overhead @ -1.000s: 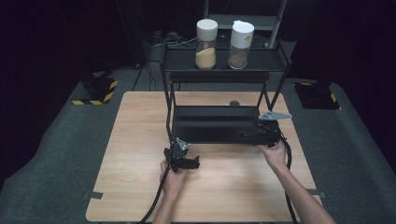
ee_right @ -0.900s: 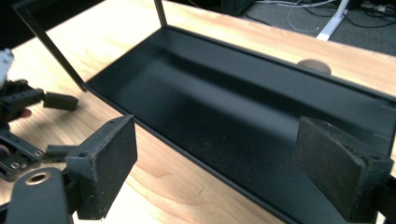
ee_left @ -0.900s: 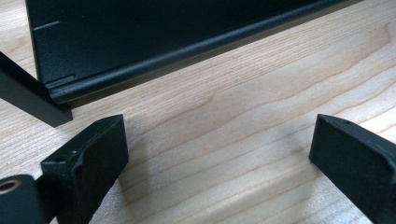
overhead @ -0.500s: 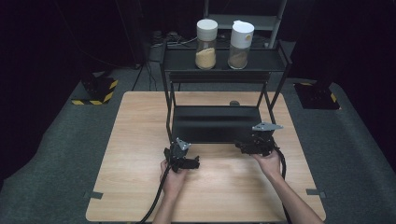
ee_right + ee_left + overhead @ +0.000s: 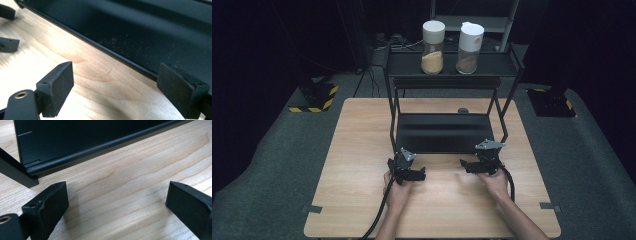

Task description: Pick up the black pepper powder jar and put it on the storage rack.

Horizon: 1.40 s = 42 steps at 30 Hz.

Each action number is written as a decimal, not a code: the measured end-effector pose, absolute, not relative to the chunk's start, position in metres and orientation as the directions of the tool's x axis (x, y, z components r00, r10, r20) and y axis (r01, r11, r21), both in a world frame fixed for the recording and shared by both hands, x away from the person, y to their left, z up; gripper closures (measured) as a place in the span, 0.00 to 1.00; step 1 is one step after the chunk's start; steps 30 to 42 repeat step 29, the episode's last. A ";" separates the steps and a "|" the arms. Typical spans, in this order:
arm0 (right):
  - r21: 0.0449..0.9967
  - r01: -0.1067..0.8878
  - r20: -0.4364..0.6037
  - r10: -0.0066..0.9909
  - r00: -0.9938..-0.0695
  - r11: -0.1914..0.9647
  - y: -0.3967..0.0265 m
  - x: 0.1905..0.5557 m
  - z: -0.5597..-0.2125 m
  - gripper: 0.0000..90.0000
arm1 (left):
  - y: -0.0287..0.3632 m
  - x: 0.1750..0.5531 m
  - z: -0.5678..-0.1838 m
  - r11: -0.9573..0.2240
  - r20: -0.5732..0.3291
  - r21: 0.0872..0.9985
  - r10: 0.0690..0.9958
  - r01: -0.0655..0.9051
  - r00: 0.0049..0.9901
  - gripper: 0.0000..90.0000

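My left gripper (image 5: 418,175) rests low on the wooden table (image 5: 362,150), just in front of the black rack's bottom shelf (image 5: 442,132). It is open with bare wood between its jaws (image 5: 117,205). My right gripper (image 5: 465,166) is to its right, pointing left, also open and holding nothing (image 5: 115,87). In the right gripper view the shelf's front lip (image 5: 105,48) runs diagonally past the jaws, with fine crumbs on the shelf. The left gripper's fingertips (image 5: 8,45) appear at the far left of that view.
Two jars with pale lids, one (image 5: 433,47) with yellow grains and one (image 5: 470,47) with brown grains, stand on the rack's top shelf (image 5: 492,64). A small dark disc (image 5: 463,110) lies on the table behind the rack. Rack legs (image 5: 17,172) stand close to the grippers.
My right gripper has pulled back from the rack's right front corner, moving left and toward the person. It now points left at the left gripper. The left gripper has stayed put.
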State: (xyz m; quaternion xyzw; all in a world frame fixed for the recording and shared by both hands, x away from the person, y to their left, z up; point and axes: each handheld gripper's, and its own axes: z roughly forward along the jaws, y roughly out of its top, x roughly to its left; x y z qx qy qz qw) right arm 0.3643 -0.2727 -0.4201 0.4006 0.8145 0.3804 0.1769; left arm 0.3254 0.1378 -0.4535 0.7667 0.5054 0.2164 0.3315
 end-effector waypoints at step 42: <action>0.736 0.536 -0.020 0.804 -0.594 0.414 -0.262 0.356 -0.449 0.13 | 0.138 0.325 -0.453 -0.269 -0.003 0.727 0.918 0.632 0.395 0.05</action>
